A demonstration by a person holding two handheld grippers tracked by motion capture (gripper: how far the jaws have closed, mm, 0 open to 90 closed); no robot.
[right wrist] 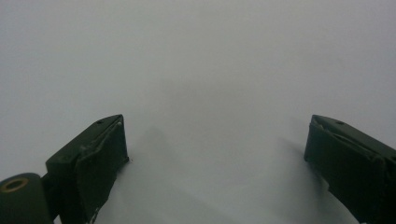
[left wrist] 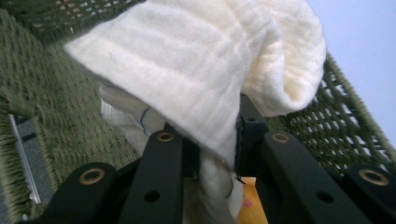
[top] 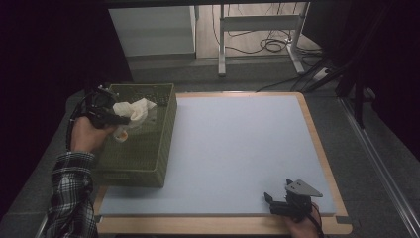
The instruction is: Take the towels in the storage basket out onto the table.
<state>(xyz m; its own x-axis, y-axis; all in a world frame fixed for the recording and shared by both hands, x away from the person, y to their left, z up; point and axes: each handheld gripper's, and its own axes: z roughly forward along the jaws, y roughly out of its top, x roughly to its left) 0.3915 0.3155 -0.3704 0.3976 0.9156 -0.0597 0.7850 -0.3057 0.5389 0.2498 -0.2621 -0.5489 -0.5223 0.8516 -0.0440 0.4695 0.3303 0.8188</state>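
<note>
The left tool (top: 120, 120) is clamped on a cream knitted cloth (top: 132, 111), which bunches between its two black jaws and folds over them in front; in the left gripper view the cloth (left wrist: 196, 79) drapes over both jaw tips. The cloth hangs just above the open green woven basket (top: 166, 144), and the basket wall lies under and around the tool. A small yellow piece (left wrist: 250, 205) shows below the cloth, and I cannot tell what it is. The blue mat (top: 237, 148) on the desk lies to the far side of the basket wall from this tool, so I judge the carry goes that way. The left hand (top: 88, 135) holds its tool raised and about level. The right tool (top: 277, 198) rests low at the near edge of the mat, its jaws wide apart with nothing between them, well apart from the cloth.
</note>
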